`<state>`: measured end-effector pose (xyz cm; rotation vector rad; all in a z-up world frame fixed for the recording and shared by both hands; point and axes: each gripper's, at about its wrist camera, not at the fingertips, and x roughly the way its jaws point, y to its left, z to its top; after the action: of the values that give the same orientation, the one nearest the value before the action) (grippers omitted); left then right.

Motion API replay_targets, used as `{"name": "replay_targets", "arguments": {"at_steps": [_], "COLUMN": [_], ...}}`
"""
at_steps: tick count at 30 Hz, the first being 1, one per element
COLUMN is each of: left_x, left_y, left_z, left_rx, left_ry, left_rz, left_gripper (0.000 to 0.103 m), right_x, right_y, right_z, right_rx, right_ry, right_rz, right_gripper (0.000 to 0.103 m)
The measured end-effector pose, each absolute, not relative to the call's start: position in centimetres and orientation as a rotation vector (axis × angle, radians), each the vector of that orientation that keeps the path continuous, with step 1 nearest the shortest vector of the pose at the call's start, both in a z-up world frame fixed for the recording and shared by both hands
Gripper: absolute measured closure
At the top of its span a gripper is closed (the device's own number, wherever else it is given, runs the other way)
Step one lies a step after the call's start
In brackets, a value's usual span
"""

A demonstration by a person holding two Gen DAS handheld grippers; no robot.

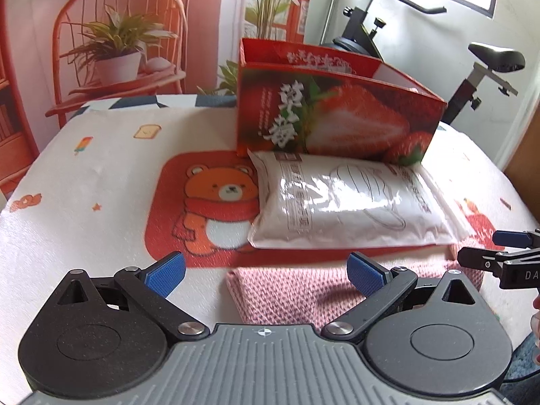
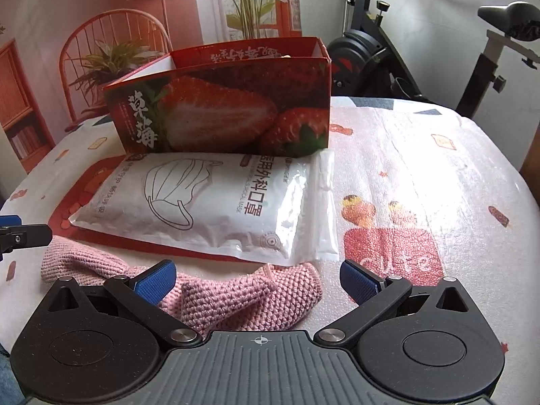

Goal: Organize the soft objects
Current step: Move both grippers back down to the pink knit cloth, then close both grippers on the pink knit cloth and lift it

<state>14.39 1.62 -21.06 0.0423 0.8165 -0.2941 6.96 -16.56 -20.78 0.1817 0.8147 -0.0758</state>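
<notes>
Both grippers hang low over the table's near edge, jaws spread wide, nothing held. Left gripper sits above the left end of the pink cloth; right gripper sits above its right end, cloth bunched between and under the blue pads. Neither pad touches the knit as far as I can tell.

Step, my read: pre-grasp, nothing picked yet. Next move likely calls for dropping onto the cloth and pinching a fold; it's limp, so a two-point lift would carry it better than one.

Just behind the cloth, the mask pack lies flat on the table cover, its near edge touching or slightly overlapping the cloth. Slick plastic, puffy, could slip in the pads.

Behind that, touching the pack's far edge, the strawberry box stands open-topped. Inside: a divider wall shows, contents can't be seen from either view. Probable drop spot.
</notes>
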Motion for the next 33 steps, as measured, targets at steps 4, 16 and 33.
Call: {"name": "replay_targets", "arguments": {"at_steps": [4, 16, 33], "left_x": [14.0, 13.2, 14.1], "left_y": [1.6, 2.3, 2.6], "left_z": [-21.7, -22.2, -24.1], "left_rx": [0.038, -0.006, -0.021], "left_ry": [0.835, 0.839, 0.876], "left_rz": [-0.298, -0.295, -0.293], "left_gripper": [0.002, 0.005, 0.027], "right_x": [6.6, 4.9, 5.4], "right_y": [-16.6, -16.9, -16.9], "right_z": [-21.4, -22.3, -23.1], "right_rx": [0.189, 0.255, 0.243], "right_ry": [0.813, 0.792, 0.799], "right_rz": [-0.085, -0.097, -0.105], "right_gripper": [0.001, 0.001, 0.012]}}
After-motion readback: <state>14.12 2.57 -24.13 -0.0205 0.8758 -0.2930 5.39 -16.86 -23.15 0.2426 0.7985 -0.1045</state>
